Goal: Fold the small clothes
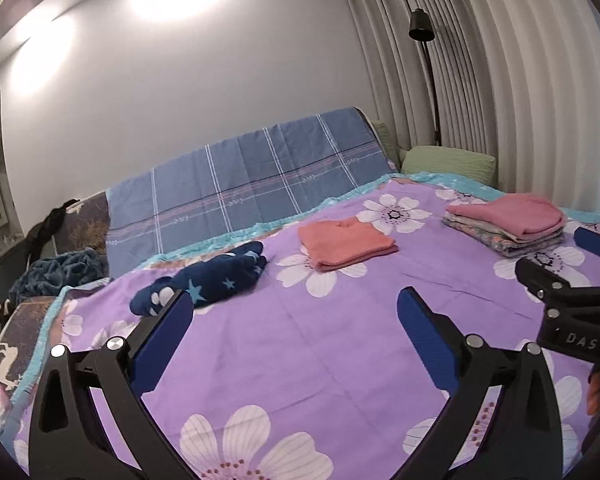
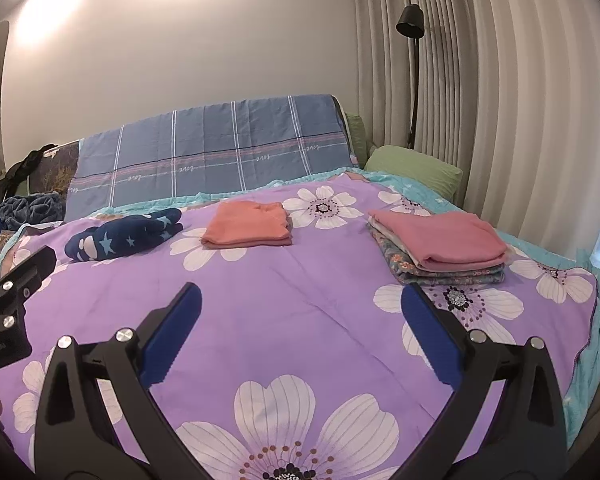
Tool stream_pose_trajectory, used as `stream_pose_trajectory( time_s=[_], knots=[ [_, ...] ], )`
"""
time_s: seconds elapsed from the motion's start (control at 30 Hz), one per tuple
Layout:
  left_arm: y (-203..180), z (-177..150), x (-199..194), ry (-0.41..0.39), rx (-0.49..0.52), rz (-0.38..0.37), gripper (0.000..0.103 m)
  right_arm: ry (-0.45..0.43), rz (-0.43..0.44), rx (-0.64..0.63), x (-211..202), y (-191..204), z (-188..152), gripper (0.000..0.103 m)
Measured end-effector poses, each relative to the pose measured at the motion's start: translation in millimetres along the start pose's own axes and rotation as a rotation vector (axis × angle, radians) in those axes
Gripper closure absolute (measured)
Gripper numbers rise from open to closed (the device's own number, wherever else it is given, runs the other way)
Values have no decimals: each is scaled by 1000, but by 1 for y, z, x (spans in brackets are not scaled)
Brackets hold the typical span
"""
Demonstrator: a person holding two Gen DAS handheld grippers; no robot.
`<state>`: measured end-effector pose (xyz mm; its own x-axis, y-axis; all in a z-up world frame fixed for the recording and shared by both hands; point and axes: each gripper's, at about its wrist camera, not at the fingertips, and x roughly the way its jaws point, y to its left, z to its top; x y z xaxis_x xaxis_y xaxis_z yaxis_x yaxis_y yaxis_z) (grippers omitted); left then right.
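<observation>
Two spread, empty claws, left claw and right claw, above bare purple bedspread.

A purple bedspread printed with large white flowers covers the bed, edged in turquoise. Behind it a blue plaid sheet hangs over the headboard. A green pillow lies at the far right corner, just beside the pleated beige curtains. A black floor lamp stands against the curtains. At the left, a rumpled dark teal blanket lies off the bedspread.
</observation>
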<state>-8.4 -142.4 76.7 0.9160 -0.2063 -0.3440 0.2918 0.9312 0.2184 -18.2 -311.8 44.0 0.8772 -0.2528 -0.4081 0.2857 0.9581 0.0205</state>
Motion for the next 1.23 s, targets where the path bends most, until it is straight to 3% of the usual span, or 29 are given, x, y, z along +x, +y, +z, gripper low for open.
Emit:
stream_pose_trajectory(
  time_s=[0.33,0.67,1.23],
  knots=[
    [0,-2,0,11,1,-22,1,7,-6,1,1,0,-1,2],
    [-10,-6,6,51,1,-112,1,28,-29,8,5,-2,-3,2],
    [-15,-11,12,83,15,-138,1,50,-46,2,10,-4,-7,2]
  ],
)
